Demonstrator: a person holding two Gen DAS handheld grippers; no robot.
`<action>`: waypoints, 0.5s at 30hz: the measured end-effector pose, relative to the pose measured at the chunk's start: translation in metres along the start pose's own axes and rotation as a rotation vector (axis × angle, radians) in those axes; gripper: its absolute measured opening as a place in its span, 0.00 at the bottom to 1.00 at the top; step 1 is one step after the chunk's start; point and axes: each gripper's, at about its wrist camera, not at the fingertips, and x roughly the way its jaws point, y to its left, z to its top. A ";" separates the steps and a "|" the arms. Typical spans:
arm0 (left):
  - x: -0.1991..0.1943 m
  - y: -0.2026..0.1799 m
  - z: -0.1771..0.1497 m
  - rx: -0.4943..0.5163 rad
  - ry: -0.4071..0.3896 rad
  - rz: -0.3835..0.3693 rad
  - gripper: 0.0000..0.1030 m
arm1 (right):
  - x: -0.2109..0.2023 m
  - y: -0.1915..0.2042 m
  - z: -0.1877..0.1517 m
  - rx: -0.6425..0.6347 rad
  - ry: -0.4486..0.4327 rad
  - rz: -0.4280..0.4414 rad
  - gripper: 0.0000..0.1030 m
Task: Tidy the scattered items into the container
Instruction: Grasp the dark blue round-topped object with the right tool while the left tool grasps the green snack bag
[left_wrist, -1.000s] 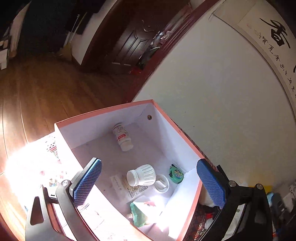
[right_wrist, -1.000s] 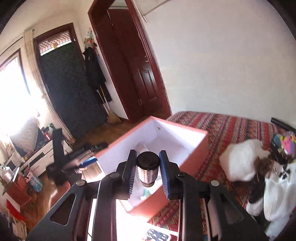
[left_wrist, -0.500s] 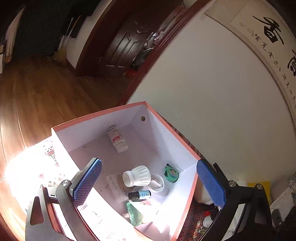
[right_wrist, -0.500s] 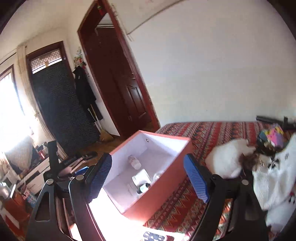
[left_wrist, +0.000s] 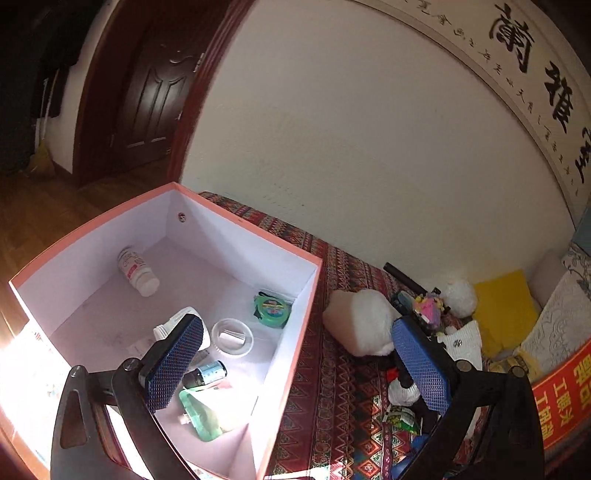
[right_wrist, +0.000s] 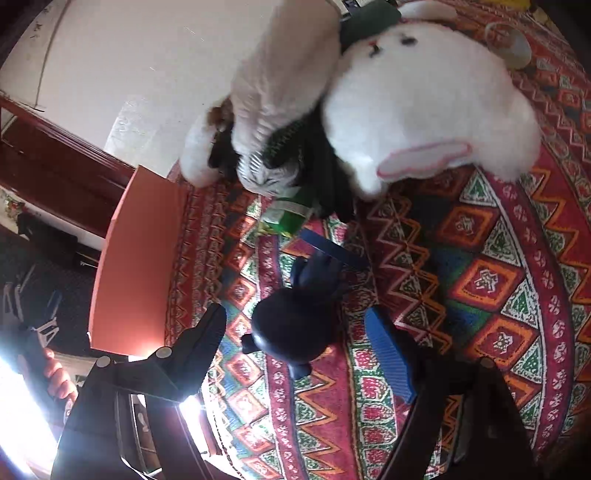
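The pink-rimmed white box (left_wrist: 258, 230) holds a white pill bottle (left_wrist: 136, 271), a green tape measure (left_wrist: 272, 308), a clear lid (left_wrist: 232, 338), a small dark bottle (left_wrist: 207, 373) and a green pouch (left_wrist: 199, 411). My left gripper (left_wrist: 297, 363) hangs open over the box's right wall, holding nothing. My right gripper (right_wrist: 299, 343) points down at the patterned cloth (right_wrist: 480, 280). Its jaws are closing, with a dark blue object (right_wrist: 295, 325) between them. The pads do not touch it. The box's pink outer wall (right_wrist: 136, 258) is to the left.
A white plush toy (right_wrist: 424, 107), a green packet (right_wrist: 288, 218) and a blue strip (right_wrist: 332, 251) lie beyond the dark object. The left wrist view shows the plush (left_wrist: 362, 321), a colourful toy (left_wrist: 428, 306) and a yellow cloth (left_wrist: 506, 310). A hand (right_wrist: 55, 376) shows at lower left.
My right gripper opened and let the small dark bottle fall into the box, then swung down over the dark blue object on the cloth. My left gripper shifted right.
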 end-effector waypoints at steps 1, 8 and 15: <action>0.003 -0.005 -0.002 0.017 0.007 0.003 1.00 | 0.006 -0.001 0.002 0.004 0.010 -0.001 0.73; 0.013 -0.015 -0.007 0.062 0.028 0.013 1.00 | 0.035 0.018 0.009 -0.080 -0.018 -0.075 0.71; 0.020 -0.018 -0.011 0.084 0.045 0.034 1.00 | 0.034 0.013 0.011 -0.019 -0.065 -0.005 0.85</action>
